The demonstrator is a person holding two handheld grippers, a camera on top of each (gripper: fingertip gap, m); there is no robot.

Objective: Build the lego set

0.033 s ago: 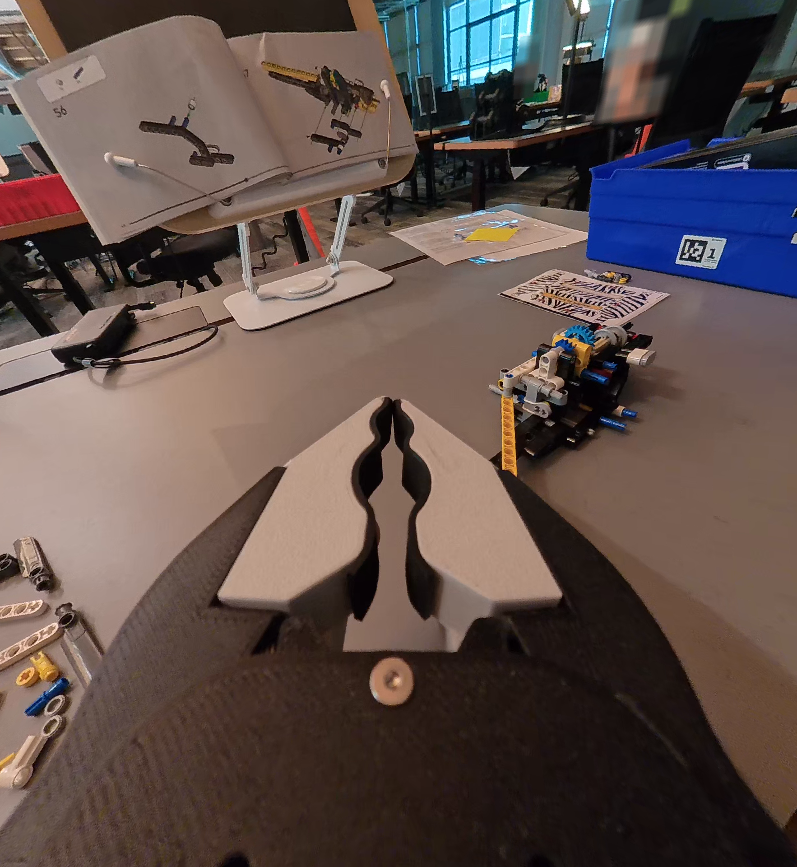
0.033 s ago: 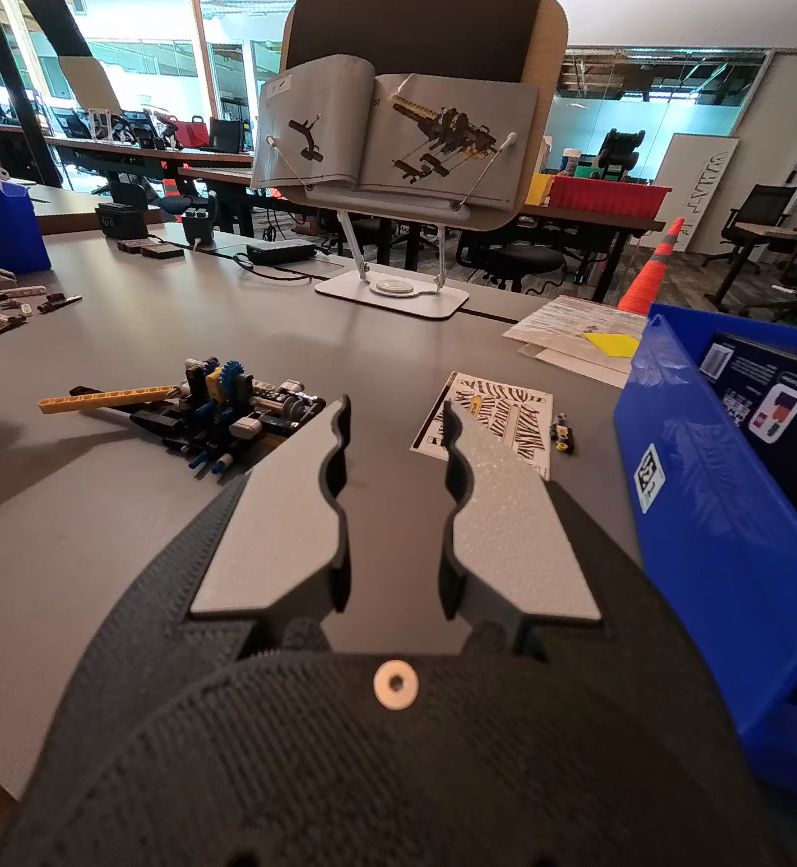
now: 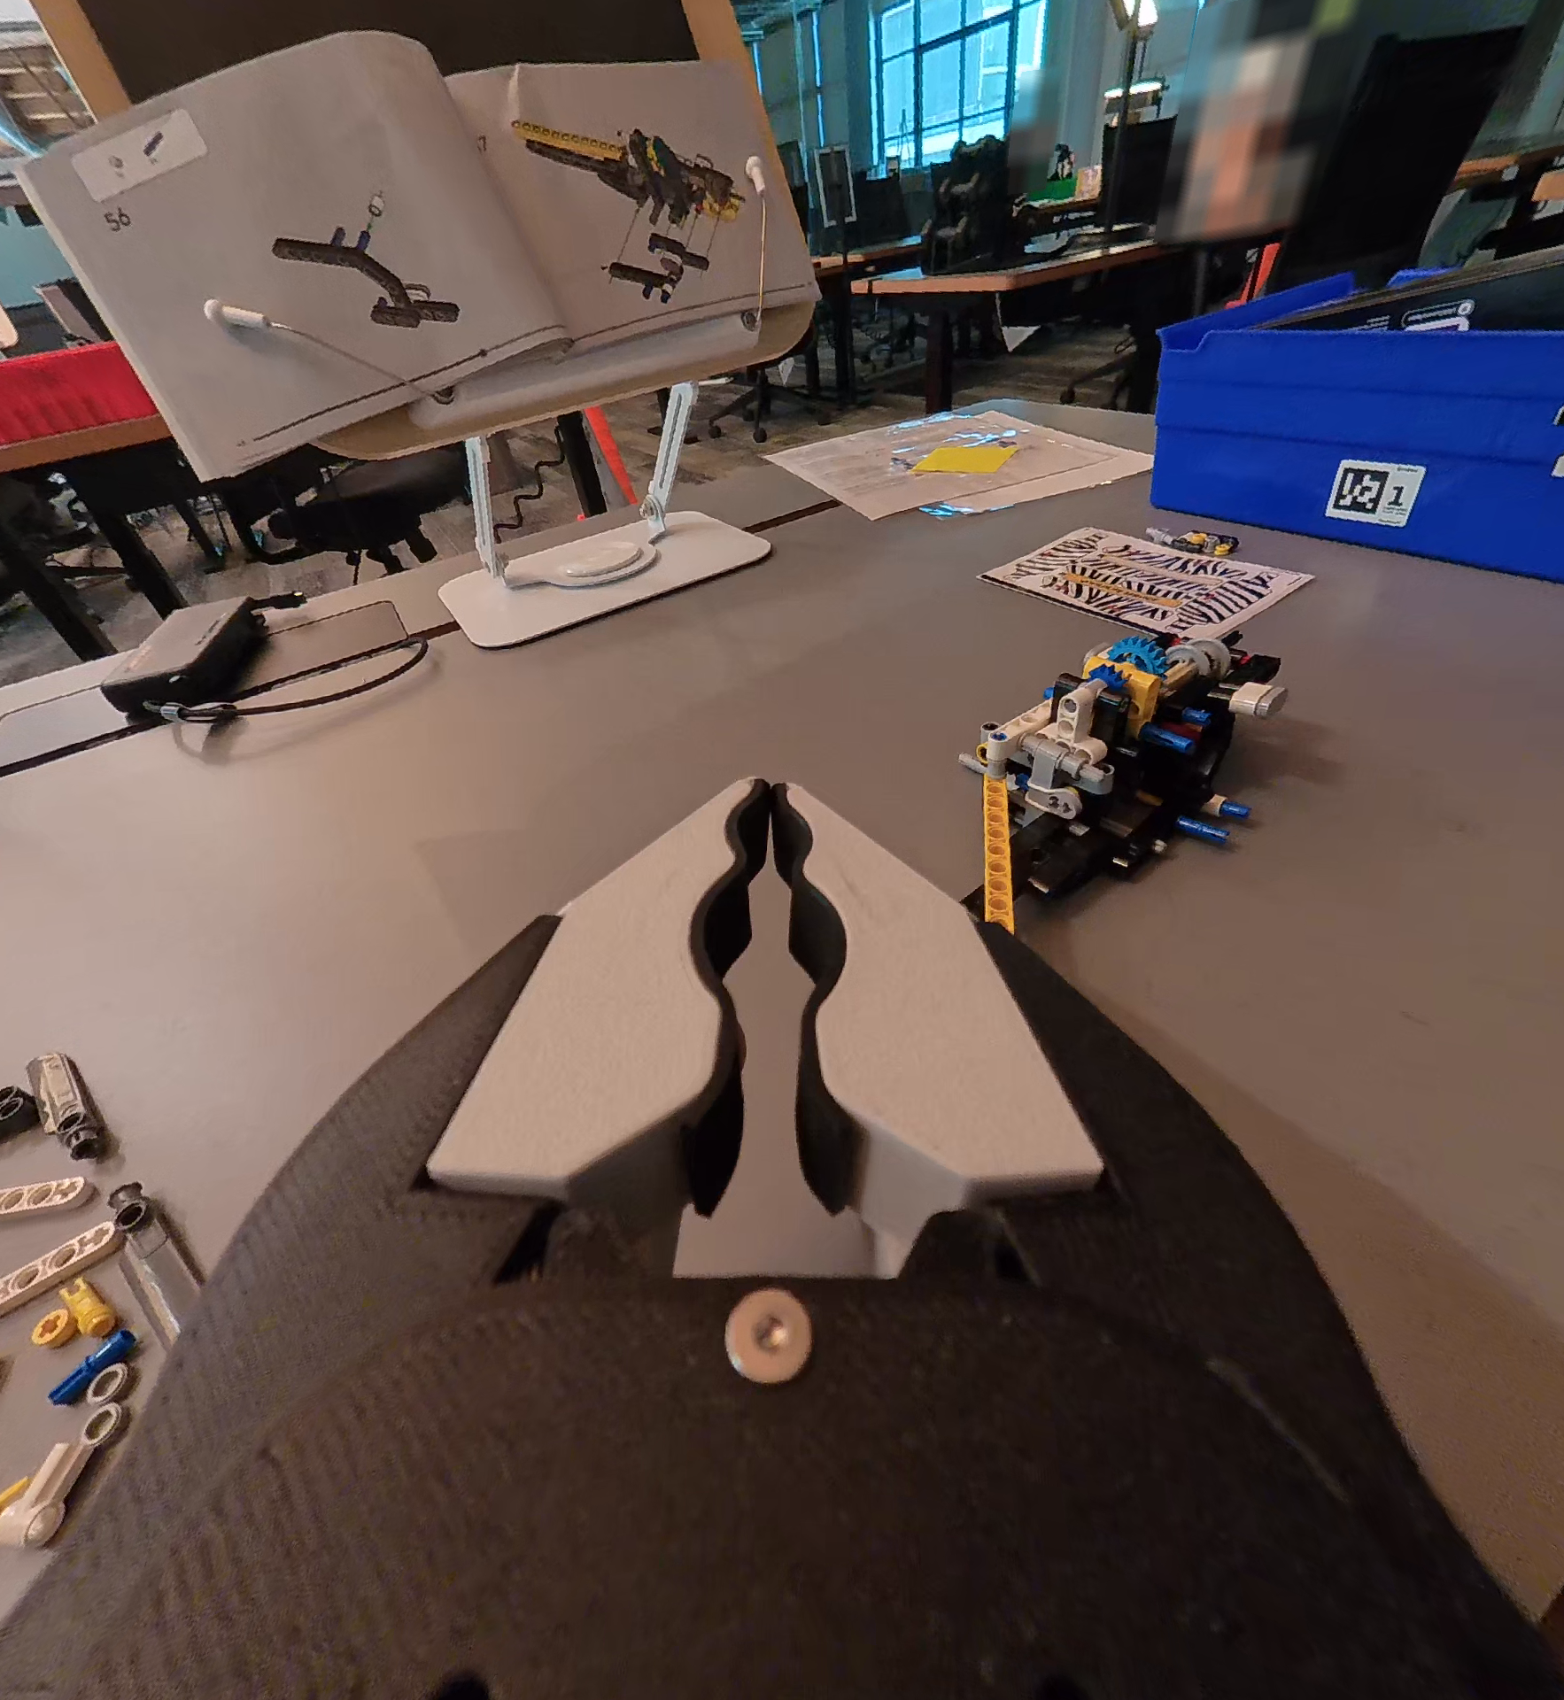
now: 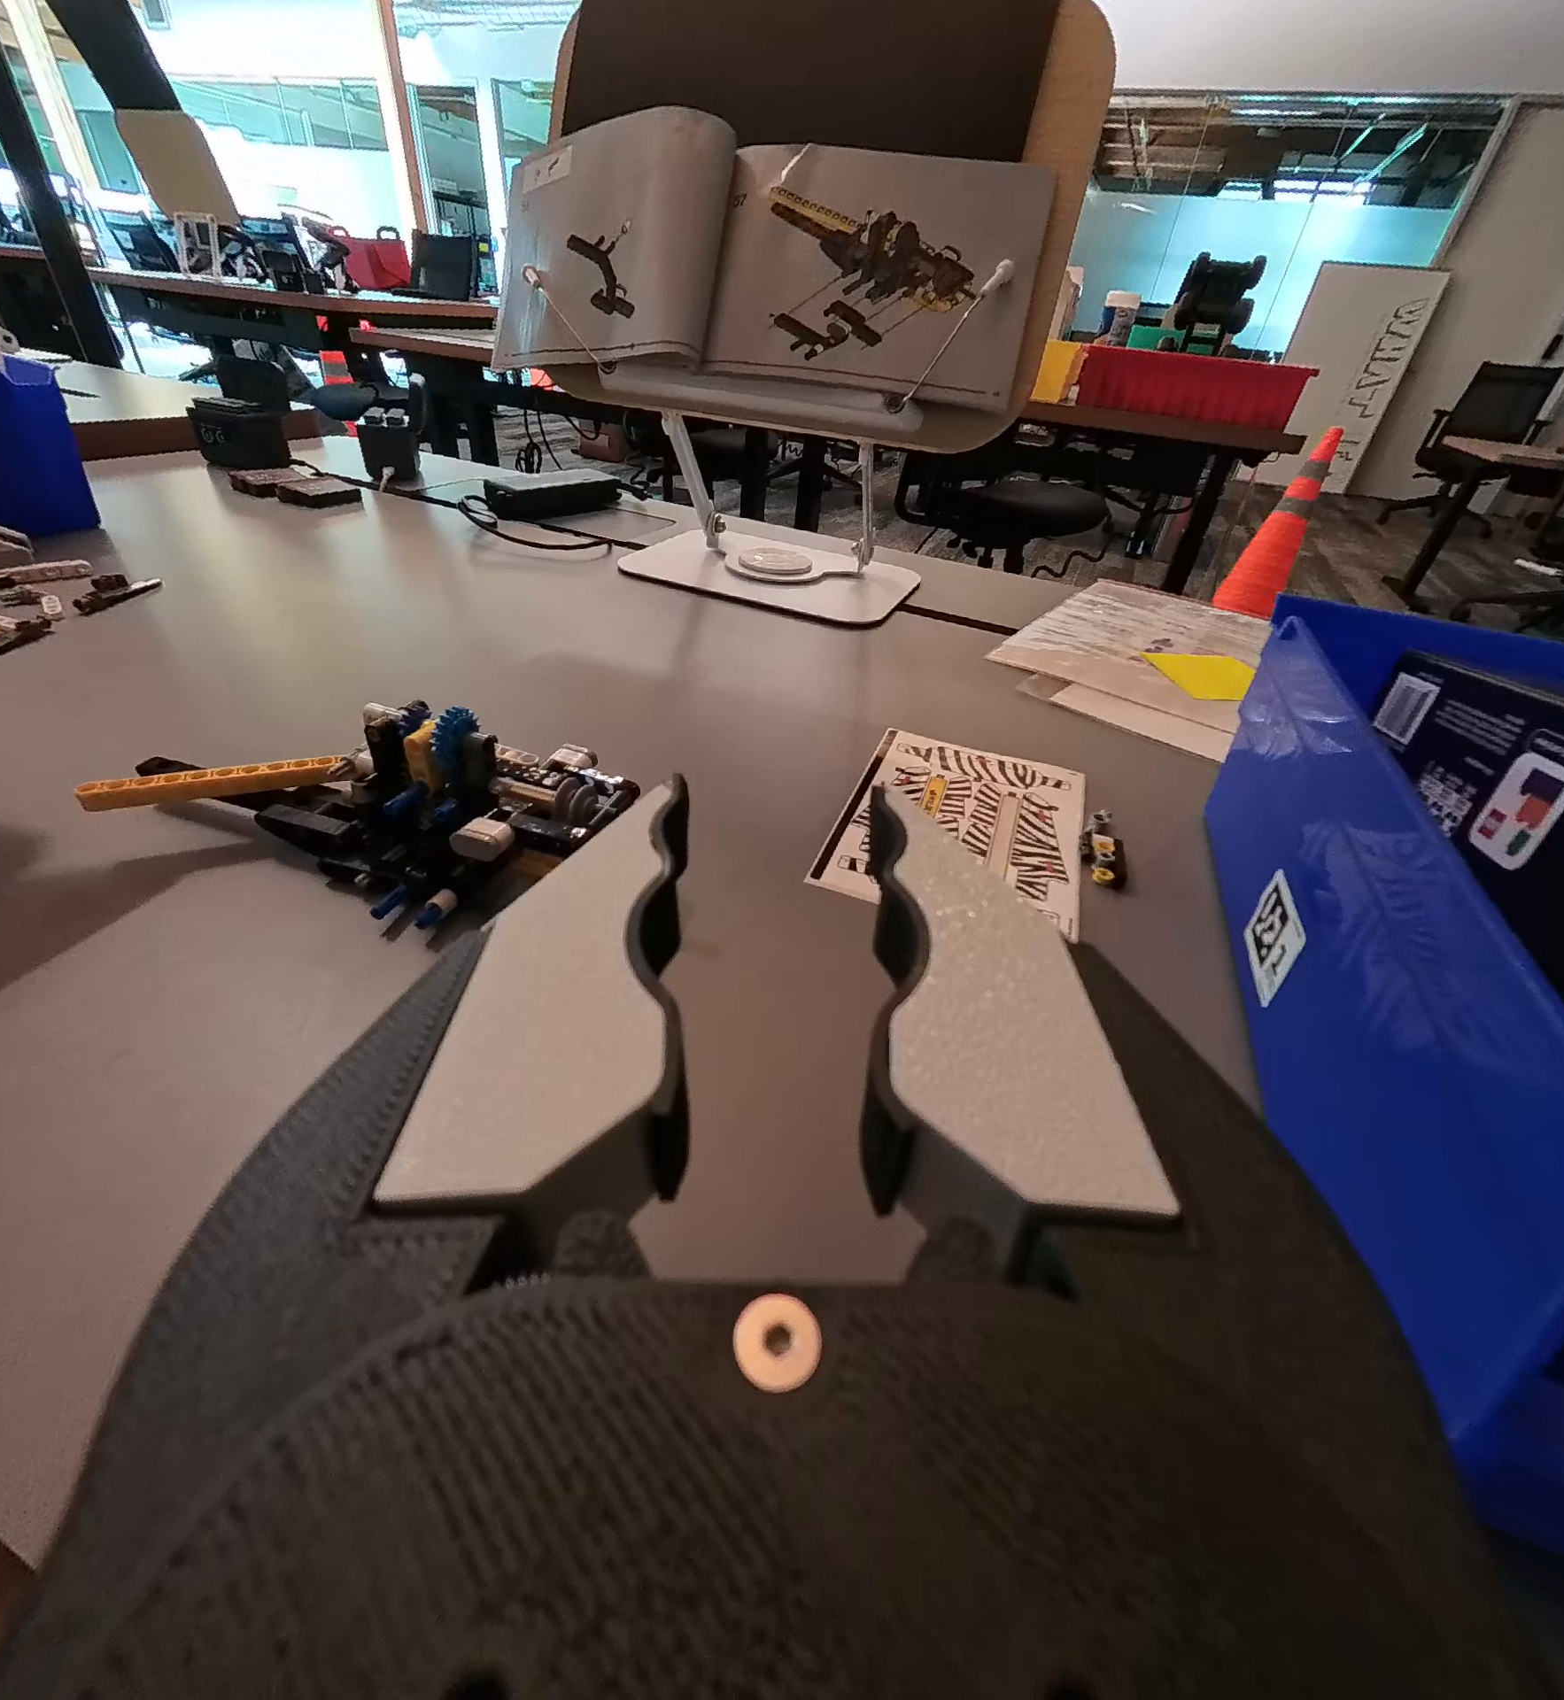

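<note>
A partly built lego model, black with blue pins, a blue gear and a long yellow beam, lies on the grey table ahead and to the right of my left gripper. The left gripper is shut and empty. In the right wrist view the model lies ahead and to the left of my right gripper, which is open and empty. Several loose lego parts lie at the lower left of the left wrist view. An open instruction book stands on a stand at the back.
A blue bin holding a dark box stands close on the right. A zebra-striped sticker sheet and a small lego piece lie ahead of the right gripper. A black power adapter with cable and bagged papers lie farther back. Left tips to right tips: about 30 centimeters.
</note>
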